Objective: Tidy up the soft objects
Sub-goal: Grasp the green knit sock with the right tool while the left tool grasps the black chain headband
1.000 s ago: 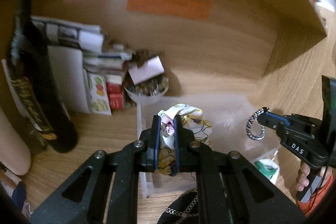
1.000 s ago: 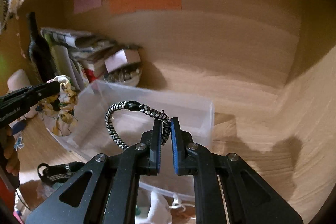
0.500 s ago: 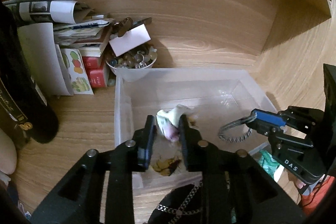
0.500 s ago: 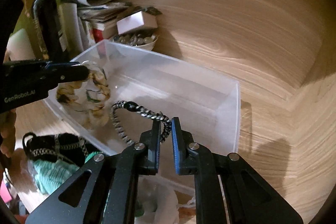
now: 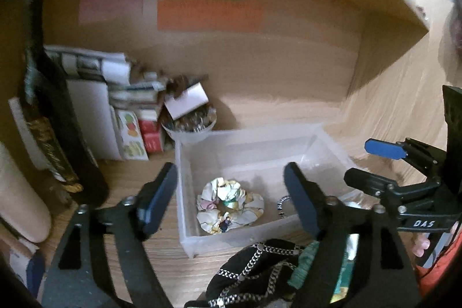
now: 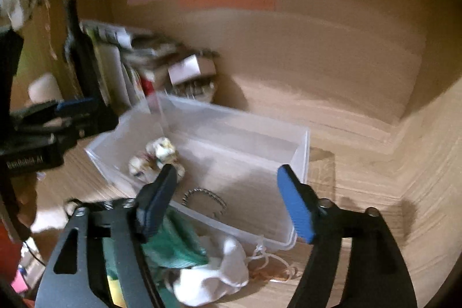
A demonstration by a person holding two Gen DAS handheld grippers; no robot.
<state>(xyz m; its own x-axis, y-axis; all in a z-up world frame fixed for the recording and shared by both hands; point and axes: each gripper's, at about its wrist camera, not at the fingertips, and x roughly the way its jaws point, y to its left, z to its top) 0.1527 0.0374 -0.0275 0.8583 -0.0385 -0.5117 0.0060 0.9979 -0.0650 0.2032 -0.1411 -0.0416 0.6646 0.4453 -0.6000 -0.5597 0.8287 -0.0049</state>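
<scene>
A clear plastic bin [image 5: 184, 181] [image 6: 300, 146] stands on the wooden shelf. A floral scrunchie [image 5: 229, 205] [image 6: 157, 156] lies inside it at the left. A black-and-white braided hair tie [image 6: 203, 197] [image 5: 281, 205] lies inside it nearer the front. My left gripper [image 5: 231, 198] is open and empty above the bin's front. My right gripper [image 6: 228, 198] is open and empty above the bin. In front of the bin lie a black chain-trimmed piece [image 5: 260, 267], a teal fabric piece [image 6: 173, 244] and a white fabric piece [image 6: 213, 279].
A dark bottle [image 5: 55, 140] stands at the left. Stacked papers and small boxes [image 5: 115, 106] and a bowl of small items [image 5: 190, 123] sit behind the bin. Pink, green and orange notes [image 5: 208, 13] hang on the back wall. A side wall rises at the right.
Both grippers have opened and pulled back up. The scrunchie and the hair tie have dropped into the bin.
</scene>
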